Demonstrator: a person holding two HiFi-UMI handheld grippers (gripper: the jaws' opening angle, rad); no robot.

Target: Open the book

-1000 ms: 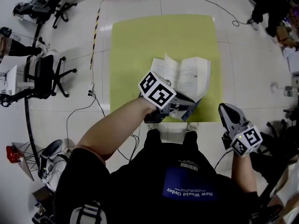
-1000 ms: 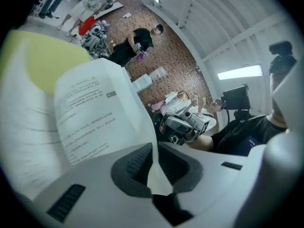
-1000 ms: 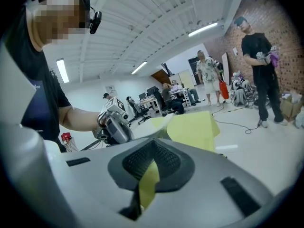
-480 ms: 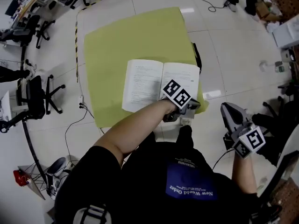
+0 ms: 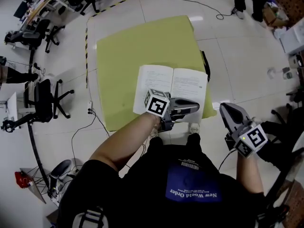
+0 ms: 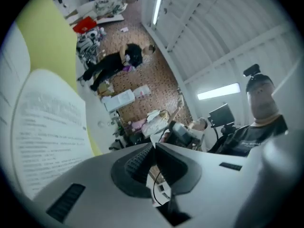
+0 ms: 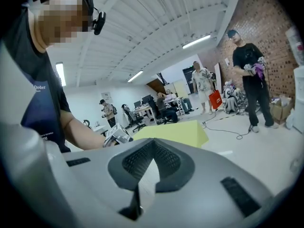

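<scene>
Glossy white floor tiles (image 5: 237, 56) surround a square, matte yellow-green tabletop (image 5: 137, 46); on its near right part the book (image 5: 159, 82) lies open and flat, showing two white pages of dense black print too small to read. My left gripper (image 5: 194, 108), smooth grey plastic with ribbed pads and a black-and-white marker cube, is over the right-hand page's near edge, jaws pressed together on nothing. My right gripper (image 5: 224, 109), same make, hangs beside the tabletop over the floor, jaws likewise closed and empty; the blue patch (image 5: 192, 186) on my black shirt reads "New World Order".
</scene>
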